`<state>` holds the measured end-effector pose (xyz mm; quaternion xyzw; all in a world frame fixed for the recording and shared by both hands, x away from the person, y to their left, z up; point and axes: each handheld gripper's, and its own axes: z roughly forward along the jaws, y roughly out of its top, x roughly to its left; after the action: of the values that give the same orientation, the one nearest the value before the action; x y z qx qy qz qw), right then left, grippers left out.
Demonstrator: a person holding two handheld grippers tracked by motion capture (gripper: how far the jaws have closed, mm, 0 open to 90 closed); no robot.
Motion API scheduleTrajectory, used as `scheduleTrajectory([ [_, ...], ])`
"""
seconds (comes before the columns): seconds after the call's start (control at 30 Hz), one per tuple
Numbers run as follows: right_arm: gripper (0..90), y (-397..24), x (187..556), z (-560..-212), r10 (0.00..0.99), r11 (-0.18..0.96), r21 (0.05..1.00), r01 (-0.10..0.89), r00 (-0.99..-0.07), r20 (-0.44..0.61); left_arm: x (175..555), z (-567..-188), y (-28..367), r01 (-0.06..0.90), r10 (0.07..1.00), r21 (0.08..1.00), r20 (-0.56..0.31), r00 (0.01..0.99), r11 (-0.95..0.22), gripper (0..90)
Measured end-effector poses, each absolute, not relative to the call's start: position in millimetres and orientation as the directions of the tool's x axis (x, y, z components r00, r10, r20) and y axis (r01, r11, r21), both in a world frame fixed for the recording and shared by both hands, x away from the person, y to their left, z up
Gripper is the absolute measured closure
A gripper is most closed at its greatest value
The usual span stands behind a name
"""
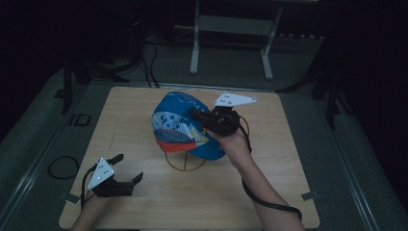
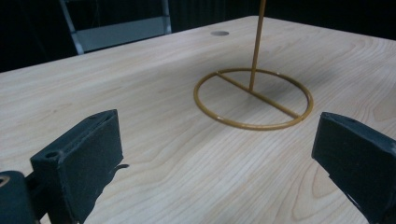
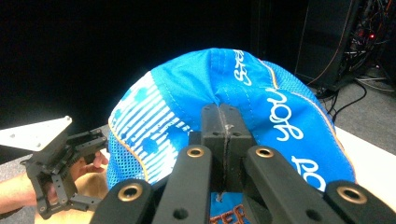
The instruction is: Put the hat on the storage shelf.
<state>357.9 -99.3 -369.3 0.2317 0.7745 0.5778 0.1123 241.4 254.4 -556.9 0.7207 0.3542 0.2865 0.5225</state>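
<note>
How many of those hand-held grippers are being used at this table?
2. The left hand-held gripper sits open near the table's near-left corner. The right hand-held gripper is shut on the blue cap above the wire stand at the middle.

Blue patterned cap (image 1: 185, 127) sits above the gold wire stand (image 1: 185, 162).

Both grippers are black with two flat jaws. Left gripper (image 1: 126, 169): a grey three-cornered plate with small dark holes sits on top, and a black cable loops behind it. Right gripper (image 1: 196, 115): a matching plate, brass-coloured rivets along its black linkage arms, and a black cable trailing beside it. Both forearms are bare.
</note>
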Motion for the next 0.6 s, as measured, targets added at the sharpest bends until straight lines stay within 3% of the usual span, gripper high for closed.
scheduleTrajectory([
  [0.23, 90.0, -106, 348, -374, 0.505, 0.246, 0.951, 0.186, -0.862, 0.038, 236, -559, 261, 0.214, 0.817, 0.957, 0.036, 0.575, -0.193, 2.2],
  [0.6, 90.0, -120, 355, -388, 0.553, 0.238, 0.944, 0.229, -0.831, 0.062, 235, -560, 264, 0.215, 0.822, 0.961, 0.022, 0.569, -0.174, 2.3],
])
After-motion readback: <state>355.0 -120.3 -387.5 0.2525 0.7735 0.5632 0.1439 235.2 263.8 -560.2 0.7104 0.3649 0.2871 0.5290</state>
